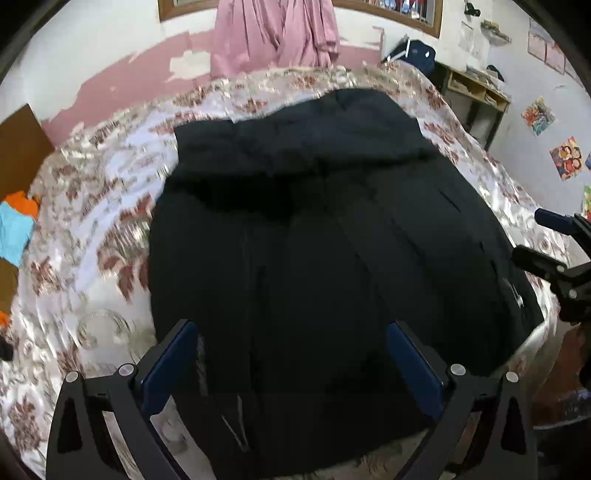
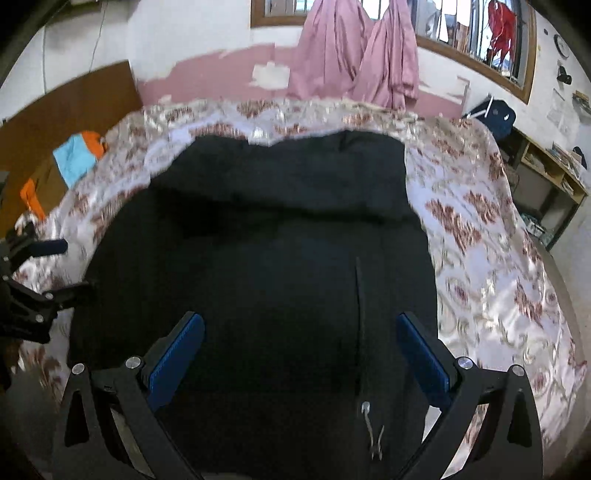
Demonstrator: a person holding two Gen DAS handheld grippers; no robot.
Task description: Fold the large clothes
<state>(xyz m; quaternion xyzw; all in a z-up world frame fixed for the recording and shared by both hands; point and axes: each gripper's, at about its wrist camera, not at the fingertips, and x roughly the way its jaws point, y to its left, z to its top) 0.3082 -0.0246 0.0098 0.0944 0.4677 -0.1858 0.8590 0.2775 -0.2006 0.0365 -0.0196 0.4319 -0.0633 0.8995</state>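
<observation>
Left wrist view: I see the black garment (image 1: 314, 240) spread flat across the floral bedspread (image 1: 92, 229), its far edge toward the pink curtain (image 1: 273, 33). This view alone shows the garment's right border, where my right gripper (image 1: 546, 240) enters from the frame edge above the bedspread, just beside the cloth. It also shows colourful pictures (image 1: 565, 157) on the side wall.

Right wrist view: here the garment (image 2: 258, 258) fills the centre, and only this camera reveals a zipper (image 2: 364, 332) running down the cloth toward a metal pull near the bottom edge. My left gripper (image 2: 55, 266) appears at the left margin, over the garment's left border. Orange and blue clothes (image 2: 75, 157) lie at the bed's far left corner.

Fingers: my left gripper's (image 1: 291, 365) blue pads (image 1: 168, 369) stand wide apart, grasping nothing, with black cloth between and below them. My right gripper (image 2: 299, 358) is likewise spread wide and empty; whether either pair of pads touches the fabric, I cannot tell.
</observation>
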